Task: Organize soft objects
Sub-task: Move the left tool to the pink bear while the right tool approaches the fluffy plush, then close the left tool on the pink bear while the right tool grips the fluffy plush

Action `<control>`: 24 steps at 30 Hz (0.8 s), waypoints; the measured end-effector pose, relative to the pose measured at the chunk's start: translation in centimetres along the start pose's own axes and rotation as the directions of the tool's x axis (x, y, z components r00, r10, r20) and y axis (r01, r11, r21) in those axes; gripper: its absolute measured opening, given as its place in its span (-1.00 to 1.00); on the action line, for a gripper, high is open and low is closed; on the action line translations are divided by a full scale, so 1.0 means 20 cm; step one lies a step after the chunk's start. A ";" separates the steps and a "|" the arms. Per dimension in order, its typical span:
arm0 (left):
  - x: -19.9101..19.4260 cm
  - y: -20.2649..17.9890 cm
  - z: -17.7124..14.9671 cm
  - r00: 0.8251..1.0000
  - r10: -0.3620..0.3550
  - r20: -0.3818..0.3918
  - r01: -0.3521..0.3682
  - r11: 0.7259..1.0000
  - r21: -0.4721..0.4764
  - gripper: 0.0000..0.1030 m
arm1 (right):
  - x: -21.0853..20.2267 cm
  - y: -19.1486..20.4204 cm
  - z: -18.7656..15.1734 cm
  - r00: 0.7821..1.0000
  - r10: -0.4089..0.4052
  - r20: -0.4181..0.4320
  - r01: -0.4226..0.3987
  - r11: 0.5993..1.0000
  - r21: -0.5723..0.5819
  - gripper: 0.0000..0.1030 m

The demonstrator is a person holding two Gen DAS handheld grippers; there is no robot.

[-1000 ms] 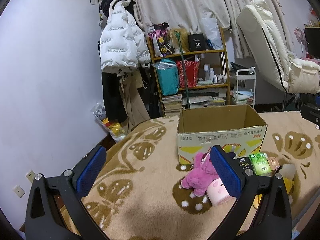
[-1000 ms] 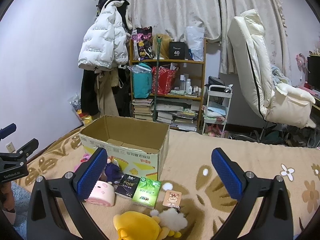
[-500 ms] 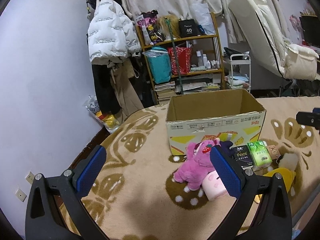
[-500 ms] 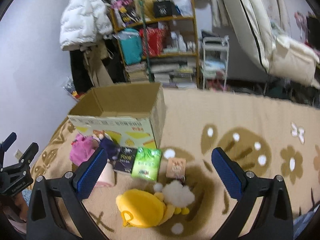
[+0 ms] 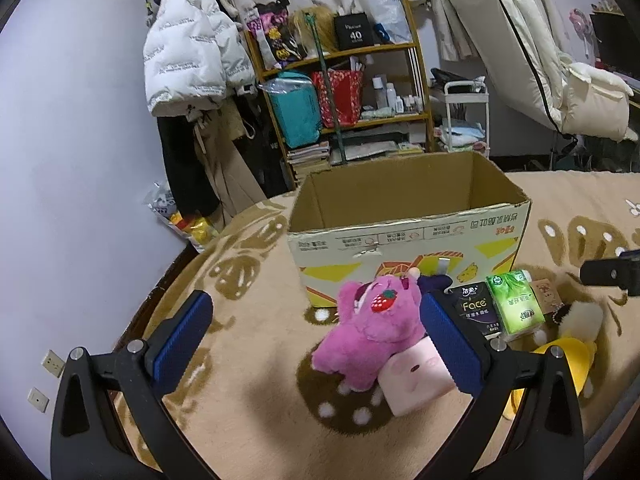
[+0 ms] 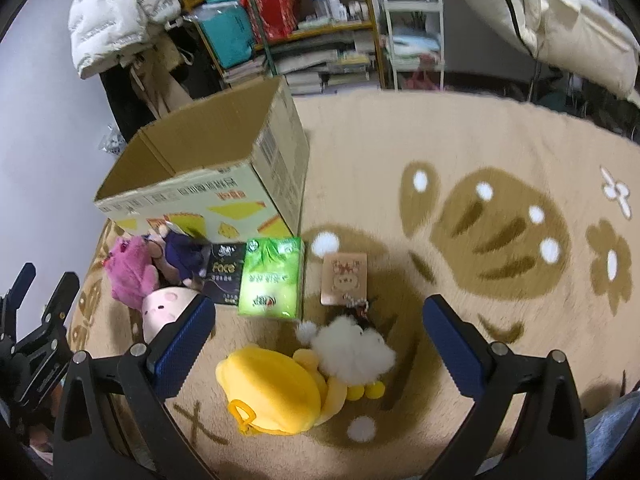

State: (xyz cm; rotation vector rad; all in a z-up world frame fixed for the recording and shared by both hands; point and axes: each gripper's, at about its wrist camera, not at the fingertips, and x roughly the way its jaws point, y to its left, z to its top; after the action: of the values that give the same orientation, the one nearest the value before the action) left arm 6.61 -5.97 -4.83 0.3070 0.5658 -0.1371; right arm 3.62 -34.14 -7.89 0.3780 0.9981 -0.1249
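An open cardboard box (image 5: 408, 236) (image 6: 200, 188) stands on the tan rug. In front of it lie a pink plush (image 5: 372, 336) (image 6: 130, 270), a pale pink soft toy (image 5: 416, 376) (image 6: 168, 306), a dark purple plush (image 6: 182, 254), a black tissue pack (image 5: 476, 310) (image 6: 226, 278), a green tissue pack (image 5: 514, 306) (image 6: 272, 282), a yellow plush (image 6: 276, 390) and a white fluffy pompom (image 6: 352, 350). My left gripper (image 5: 316, 350) is open, its right finger beside the pink plush. My right gripper (image 6: 320, 348) hangs open above the yellow plush and pompom.
A small card with a bead chain (image 6: 344, 278) lies right of the green pack. Behind the rug stand a cluttered shelf (image 5: 344, 80), a white jacket (image 5: 192, 48), a white cart (image 5: 466, 116) and a cream recliner (image 5: 520, 48). The rug (image 6: 480, 216) spreads bare to the right.
Both grippers have tilted down and come closer to the toys. The right one now looks down on the yellow plush and pompom. Both stayed open.
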 end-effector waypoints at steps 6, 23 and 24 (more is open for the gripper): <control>0.12 -0.05 0.00 0.998 -0.032 -0.046 0.033 0.999 0.012 0.99 | 0.11 -0.04 -0.01 0.995 0.010 -0.096 -0.007 0.999 0.040 0.78; 0.46 -0.11 -0.05 0.968 -0.119 -0.222 0.117 0.993 -0.022 0.99 | 0.39 -0.11 -0.12 0.942 0.035 -0.333 0.005 0.993 0.119 -0.12; 0.47 -0.11 -0.05 0.966 -0.127 -0.227 0.123 0.992 -0.031 0.99 | 0.41 -0.11 -0.13 0.941 0.033 -0.338 0.007 0.993 0.116 -0.12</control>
State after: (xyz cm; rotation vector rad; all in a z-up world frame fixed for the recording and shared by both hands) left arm 13.56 -8.07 -11.25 0.2722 0.8149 -0.2206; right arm 5.40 -34.75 -16.52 0.5242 1.3329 -0.1077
